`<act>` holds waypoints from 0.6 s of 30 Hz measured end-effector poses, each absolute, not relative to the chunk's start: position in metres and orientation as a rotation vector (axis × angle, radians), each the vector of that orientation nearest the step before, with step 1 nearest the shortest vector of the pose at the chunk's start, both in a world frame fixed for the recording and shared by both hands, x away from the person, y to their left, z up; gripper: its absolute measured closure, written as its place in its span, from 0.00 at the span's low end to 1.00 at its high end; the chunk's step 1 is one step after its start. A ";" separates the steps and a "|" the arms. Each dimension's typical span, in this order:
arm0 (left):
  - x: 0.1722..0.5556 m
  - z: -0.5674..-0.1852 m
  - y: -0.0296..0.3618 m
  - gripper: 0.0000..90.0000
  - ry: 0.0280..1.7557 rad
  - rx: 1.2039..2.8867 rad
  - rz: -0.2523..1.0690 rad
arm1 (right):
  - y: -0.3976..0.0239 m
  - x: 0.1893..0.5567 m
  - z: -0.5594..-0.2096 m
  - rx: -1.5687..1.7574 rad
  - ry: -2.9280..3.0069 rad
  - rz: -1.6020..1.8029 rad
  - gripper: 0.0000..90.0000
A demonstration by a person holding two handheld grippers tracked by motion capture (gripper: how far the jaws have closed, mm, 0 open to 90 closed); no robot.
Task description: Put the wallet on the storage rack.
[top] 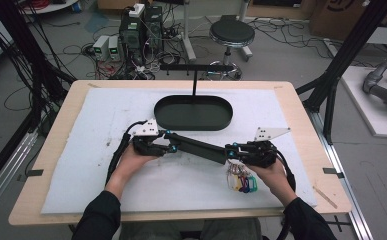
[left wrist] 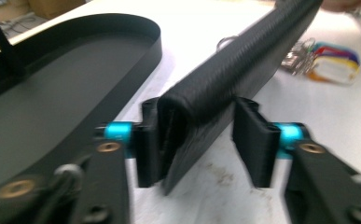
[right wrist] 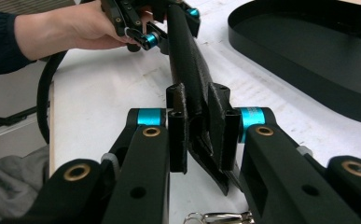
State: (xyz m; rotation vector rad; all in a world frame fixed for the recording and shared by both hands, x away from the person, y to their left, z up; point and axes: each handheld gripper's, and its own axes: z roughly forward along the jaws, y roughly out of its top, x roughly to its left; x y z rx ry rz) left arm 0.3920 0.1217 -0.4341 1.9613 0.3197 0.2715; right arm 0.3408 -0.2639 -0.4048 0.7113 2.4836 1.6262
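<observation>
My right gripper (right wrist: 197, 133) pinches one end of the long black pouch (top: 201, 148) to hold it up. My left gripper (left wrist: 200, 140) sits around the other end, one pad (left wrist: 148, 149) touching, the other apart. Keys (top: 241, 179) lie underneath, the black tray (top: 193, 113) behind.

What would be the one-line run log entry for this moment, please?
object: black textured pouch | right gripper: shut on one end | left gripper: jaws around other end, gap at one pad | nearby: key bunch, black tray
</observation>
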 end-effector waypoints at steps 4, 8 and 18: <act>0.389 -0.431 0.124 0.75 0.312 1.970 0.245 | -0.266 0.342 -0.405 0.727 2.447 1.608 0.69; 0.383 -0.426 0.124 0.81 0.311 1.966 0.219 | -0.265 0.344 -0.407 0.730 2.427 1.581 0.52; 0.352 -0.426 0.127 0.83 0.297 1.922 0.140 | -0.253 0.349 -0.415 0.682 2.460 1.473 0.52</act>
